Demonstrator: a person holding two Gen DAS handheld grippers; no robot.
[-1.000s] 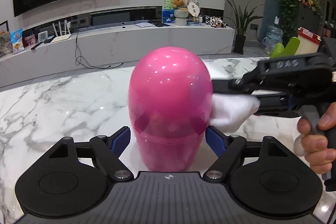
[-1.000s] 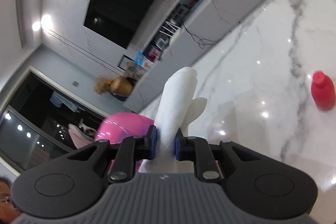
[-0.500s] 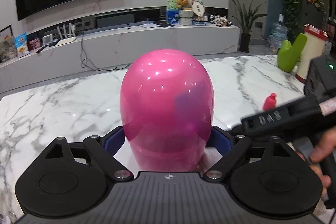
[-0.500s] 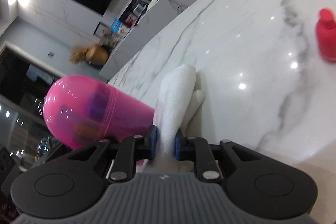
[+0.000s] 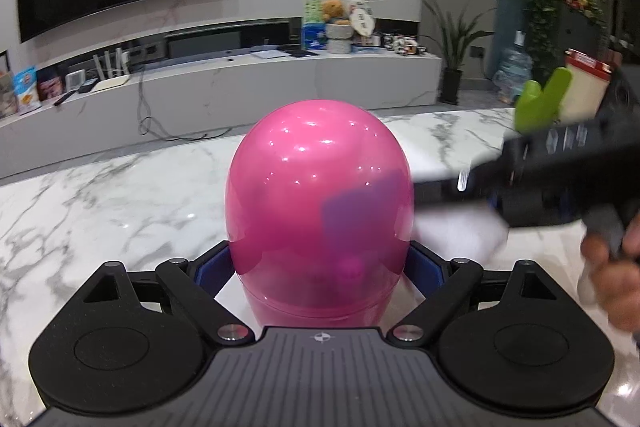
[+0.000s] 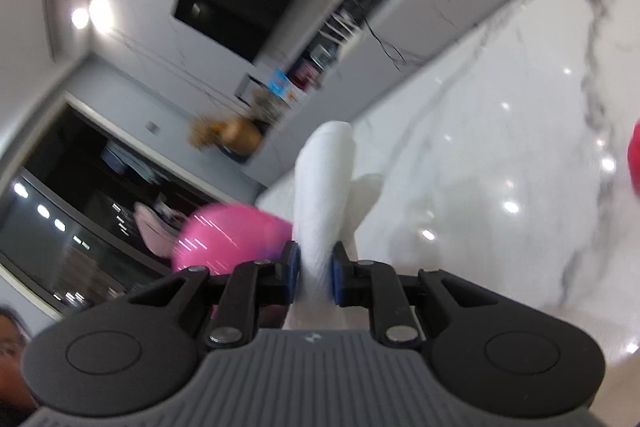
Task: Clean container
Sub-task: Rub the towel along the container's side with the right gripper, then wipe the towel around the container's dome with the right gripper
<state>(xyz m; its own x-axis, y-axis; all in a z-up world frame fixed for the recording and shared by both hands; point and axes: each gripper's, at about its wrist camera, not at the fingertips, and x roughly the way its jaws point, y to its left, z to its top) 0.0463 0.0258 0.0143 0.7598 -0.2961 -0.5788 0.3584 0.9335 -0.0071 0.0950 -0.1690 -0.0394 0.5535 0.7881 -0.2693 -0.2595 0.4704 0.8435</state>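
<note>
A glossy pink egg-shaped container (image 5: 318,211) stands upright on the white marble table (image 5: 100,211). My left gripper (image 5: 318,269) is shut on its lower part, blue pads on both sides. My right gripper (image 6: 314,273) is shut on a folded white cloth (image 6: 326,195). In the left wrist view the right gripper (image 5: 560,183) comes in from the right, blurred, and the cloth (image 5: 456,231) lies against the container's right side. In the right wrist view the container (image 6: 232,239) shows at the lower left of the cloth.
A small red bottle (image 6: 634,163) stands on the table at the right. A green object (image 5: 540,103) and a white canister with a red lid (image 5: 584,83) stand at the far right. A long white TV bench (image 5: 240,83) runs behind the table.
The right gripper with the cloth went down low beside the container's base, then came back up to its right side. The left gripper keeps its hold on the container.
</note>
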